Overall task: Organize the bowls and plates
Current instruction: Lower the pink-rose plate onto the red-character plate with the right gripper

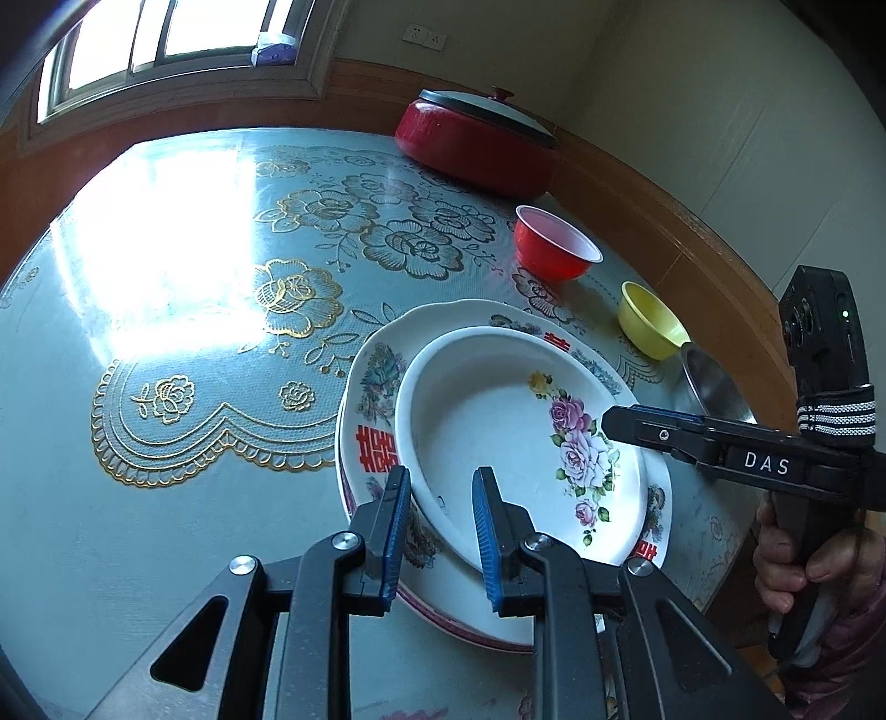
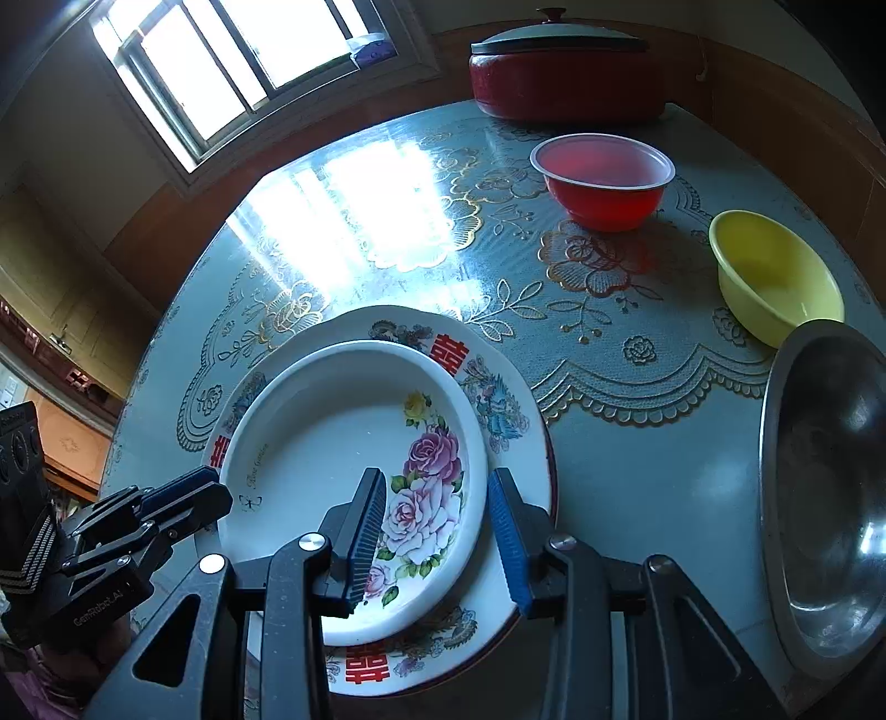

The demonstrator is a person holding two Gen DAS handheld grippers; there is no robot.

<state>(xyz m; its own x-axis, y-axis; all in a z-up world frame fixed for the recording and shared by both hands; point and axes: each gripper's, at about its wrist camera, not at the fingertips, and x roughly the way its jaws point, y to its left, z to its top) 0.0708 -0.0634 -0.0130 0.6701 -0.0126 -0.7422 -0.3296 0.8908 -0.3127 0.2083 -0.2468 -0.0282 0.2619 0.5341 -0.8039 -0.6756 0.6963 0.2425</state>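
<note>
Rose-printed white deep plate (image 2: 354, 476) is sitting nested on the red-lettered scalloped plate (image 2: 501, 421); left gripper (image 1: 441, 493) and right gripper (image 2: 437, 498) are straddling opposite rims, jaws released; both should be backing out level, avoiding rim snags

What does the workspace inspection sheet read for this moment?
Surface: round table under a glossy floral cover, with window glare across it.
Job's things: rose plate stacked on double-happiness plate; red bowl, yellow bowl and steel bowl standing apart.
Clutter: red lidded pot at the far edge.
Grippers: left gripper and right gripper straddle the rose plate's rim on opposite sides; grip unclear.
Cables: nothing seen.
Surroundings: window, wood-panelled wall, wall sockets.
</note>
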